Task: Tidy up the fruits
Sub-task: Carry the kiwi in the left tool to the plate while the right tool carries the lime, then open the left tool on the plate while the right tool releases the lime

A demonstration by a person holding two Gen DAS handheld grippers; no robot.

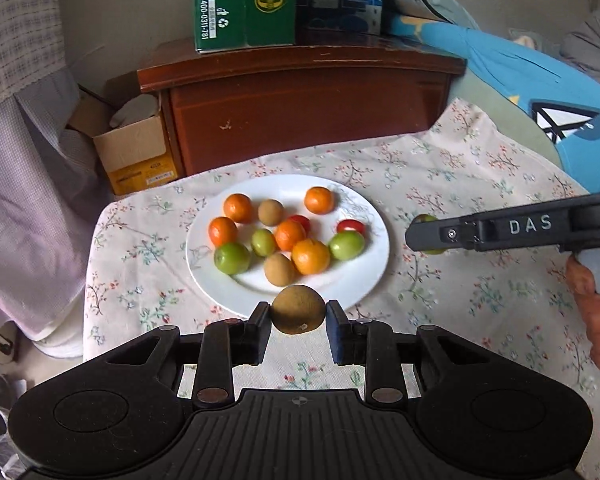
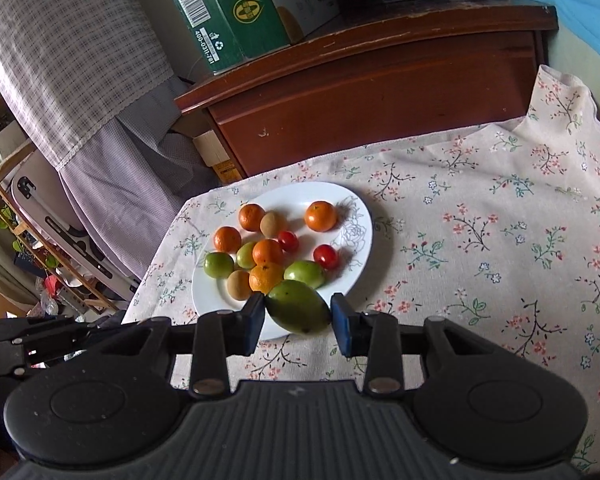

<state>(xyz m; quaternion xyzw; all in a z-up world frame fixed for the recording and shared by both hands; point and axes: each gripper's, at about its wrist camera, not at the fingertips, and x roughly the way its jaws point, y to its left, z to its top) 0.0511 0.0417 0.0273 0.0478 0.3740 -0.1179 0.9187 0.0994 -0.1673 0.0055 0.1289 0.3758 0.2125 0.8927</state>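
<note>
Behind the plate [image 1: 374, 236] stands a wooden cabinet [image 1: 300, 120].

A lived-in home room: floral-print cloth-covered worktop [image 1: 440, 280]; behind it a dark red-brown wooden cabinet [image 1: 300, 120] topped by green printed cardboard cartons [image 1: 244, 4]; left of the cabinet, checked fabric drapes [image 2: 60, 40].

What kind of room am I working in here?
Likely a lived-in home room, perhaps a bedroom: floral-cloth-covered table holding a white china plate of fruit, dark wooden cabinet stacked with green cardboard boxes, blue bedding beside.
</note>
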